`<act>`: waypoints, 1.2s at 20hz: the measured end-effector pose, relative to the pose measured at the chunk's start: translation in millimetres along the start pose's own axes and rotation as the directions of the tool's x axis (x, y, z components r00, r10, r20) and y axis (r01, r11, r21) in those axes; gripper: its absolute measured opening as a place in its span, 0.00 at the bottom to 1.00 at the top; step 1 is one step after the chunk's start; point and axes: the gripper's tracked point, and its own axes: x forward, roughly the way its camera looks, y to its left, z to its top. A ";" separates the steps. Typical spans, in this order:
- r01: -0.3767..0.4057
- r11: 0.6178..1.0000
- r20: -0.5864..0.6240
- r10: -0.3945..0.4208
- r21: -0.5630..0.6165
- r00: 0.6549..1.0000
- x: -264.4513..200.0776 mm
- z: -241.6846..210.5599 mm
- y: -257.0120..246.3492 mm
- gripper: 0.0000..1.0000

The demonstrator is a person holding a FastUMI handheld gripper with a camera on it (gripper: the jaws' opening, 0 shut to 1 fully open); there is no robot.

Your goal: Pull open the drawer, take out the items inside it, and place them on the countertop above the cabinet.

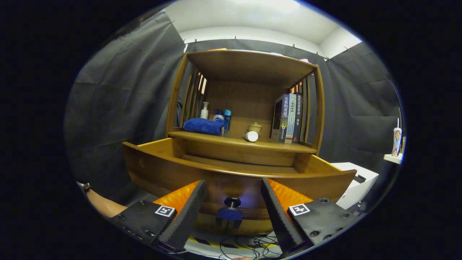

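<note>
The wooden cabinet's drawer (169, 173) stands pulled out toward me, its front panel just beyond my fingers. Its dark round knob (231, 207) sits between the two fingertips, touched by neither. My gripper (232, 216) is open, the ribbed black pads (187, 213) spread wide on either side of the knob. The drawer's inside shows as bare wood floor (238, 164); what lies in its near part is hidden by the front panel. On the countertop (238, 142) above lie a folded blue towel (204, 126) and a white jar (251, 136) on its side.
On the countertop also stand several bottles (216, 113), a small lidded pot (255, 127) and upright books (288, 117). A white box (355, 182) sits to the cabinet's right, a cup on a small ledge (396, 141) farther right. A person's forearm (103, 206) is at the lower left. Cables (252, 245) lie on the floor.
</note>
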 end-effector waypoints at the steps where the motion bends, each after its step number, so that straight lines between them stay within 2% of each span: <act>1: 0.000 1.000 -0.013 0.001 0.010 1.000 4.8 -5.5 -0.7 0.99; 2: 0.011 1.000 -0.034 -0.010 0.020 0.999 5.5 -12.5 -5.3 0.99; 4: 0.012 1.000 -0.002 -0.012 0.011 1.000 8.7 -7.3 -3.9 0.99; 9: 0.095 0.986 0.003 -0.095 -0.137 0.995 20.3 -15.1 -14.9 0.99; 13: 0.083 0.996 0.000 -0.083 -0.041 0.997 34.8 -12.9 -14.9 0.99; 24: 0.074 0.997 0.009 -0.074 -0.010 0.997 104.9 2.5 -19.9 1.00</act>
